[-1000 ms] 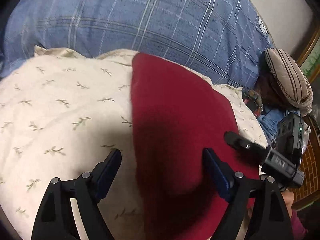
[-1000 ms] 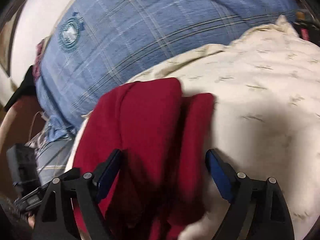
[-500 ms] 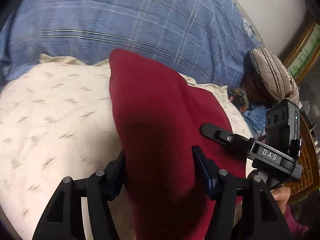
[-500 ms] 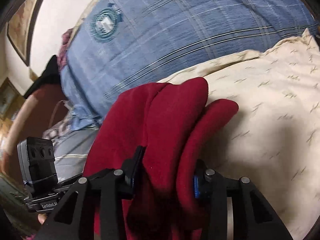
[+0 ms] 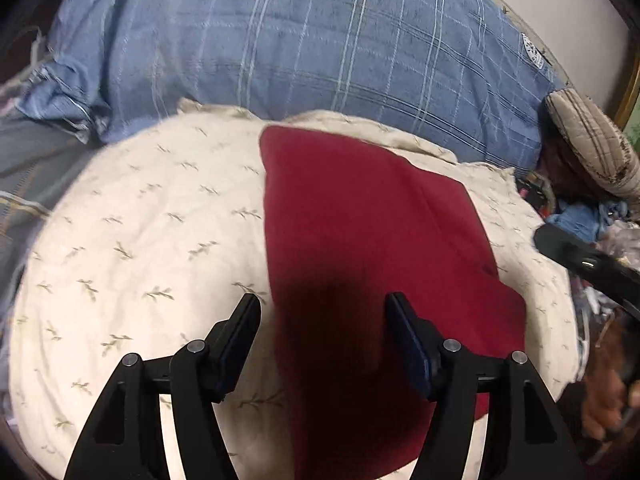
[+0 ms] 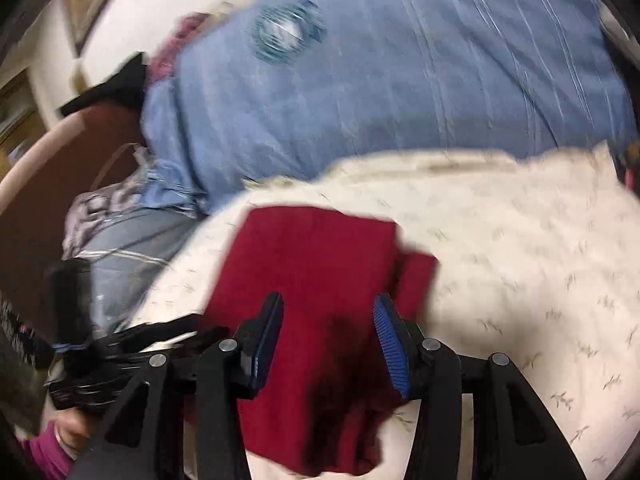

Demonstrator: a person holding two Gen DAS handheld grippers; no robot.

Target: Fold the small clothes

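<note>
A dark red garment lies folded into a long strip on a cream pillow with a leaf print. My left gripper is open just above the garment's near end, one finger on each side of its left part, holding nothing. In the blurred right wrist view the red garment lies flat on the cream pillow. My right gripper is open over its near end. A narrower red layer sticks out on the right side.
A big blue plaid pillow with a round emblem lies behind the cream one. A striped brown cushion and loose clothes sit at the right. The right gripper's body shows at the right edge. A brown headboard stands at the left.
Both grippers pinched the red garment half a second ago. Now both have opened and pulled back, and the garment lies flat on the cream pillow.
</note>
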